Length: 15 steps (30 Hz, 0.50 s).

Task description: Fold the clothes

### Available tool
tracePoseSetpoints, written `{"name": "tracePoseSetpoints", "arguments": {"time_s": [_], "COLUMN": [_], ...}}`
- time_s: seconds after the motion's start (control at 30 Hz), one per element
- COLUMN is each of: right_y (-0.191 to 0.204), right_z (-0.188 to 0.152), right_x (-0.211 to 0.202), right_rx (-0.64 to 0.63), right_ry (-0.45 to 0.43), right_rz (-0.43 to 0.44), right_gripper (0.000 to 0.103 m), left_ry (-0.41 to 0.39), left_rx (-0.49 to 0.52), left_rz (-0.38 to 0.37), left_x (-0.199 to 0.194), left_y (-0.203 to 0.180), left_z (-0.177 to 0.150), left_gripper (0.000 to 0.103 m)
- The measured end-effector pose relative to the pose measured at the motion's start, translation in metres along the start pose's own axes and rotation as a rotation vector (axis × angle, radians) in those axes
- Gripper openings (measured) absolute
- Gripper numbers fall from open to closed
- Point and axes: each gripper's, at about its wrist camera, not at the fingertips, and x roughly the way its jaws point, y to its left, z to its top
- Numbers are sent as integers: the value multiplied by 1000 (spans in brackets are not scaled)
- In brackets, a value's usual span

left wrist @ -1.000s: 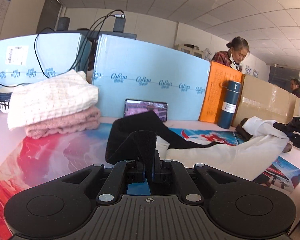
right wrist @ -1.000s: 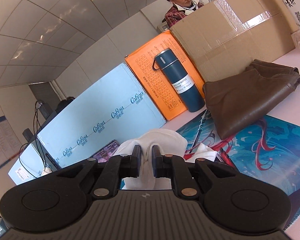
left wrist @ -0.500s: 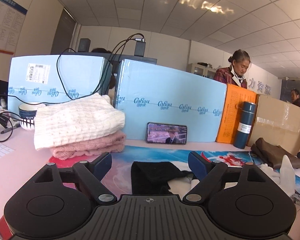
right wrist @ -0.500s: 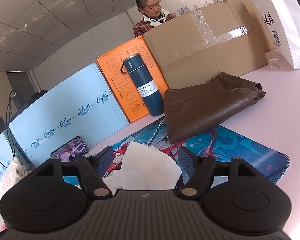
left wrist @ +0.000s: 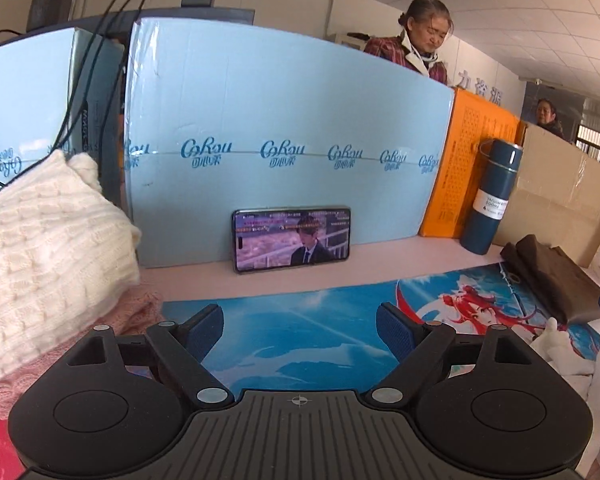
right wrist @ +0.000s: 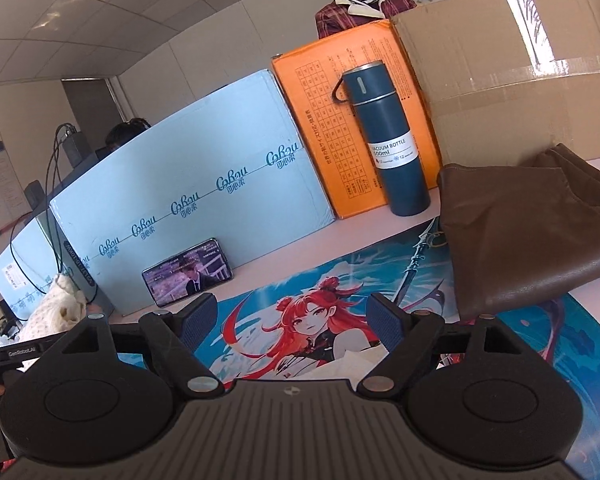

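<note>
Flask [right wrist: 388,140] upright — beside cardboard box [right wrist: 520,60]

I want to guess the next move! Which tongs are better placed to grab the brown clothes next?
Probably the right tongs. In their view the brown clothes lie close, just off to one side, and the jaws are opening with nothing between them. The left tongs are open too, but the brown clothes sit far across the mat.

The cream sweater [left wrist: 40,248] and brown garment [right wrist: 540,232] run off the frame edges.
</note>
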Motion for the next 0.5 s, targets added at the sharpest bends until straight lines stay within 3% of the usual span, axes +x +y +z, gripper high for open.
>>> {"name": "tracePoseSetpoints", "arguments": {"time_s": [0.17,0.27,0.33,0.43,0.5], "right_y": [7,7,7,-2,-8], "right_z": [4,0,-3,-7,-8], "right_x": [40,52,61,65,67], "right_rx": [8,2,-2,3,6], "right_ry": [115,142,160,177,189], "right_rz": [-9,-38,-57,-86,-113], "right_gripper": [80,80,80,80,80], "left_ry": [185,296,342,344,338], "left_rx": [54,166,210,237,245], "left_rz": [-165,-167,-160,-161,-172], "left_x": [46,65,68,63,60], "left_y": [-18,-39,-46,-49,-50], "left_z": [0,-9,-17,-24,-26], "left_gripper": [85,83,69,65,47]}}
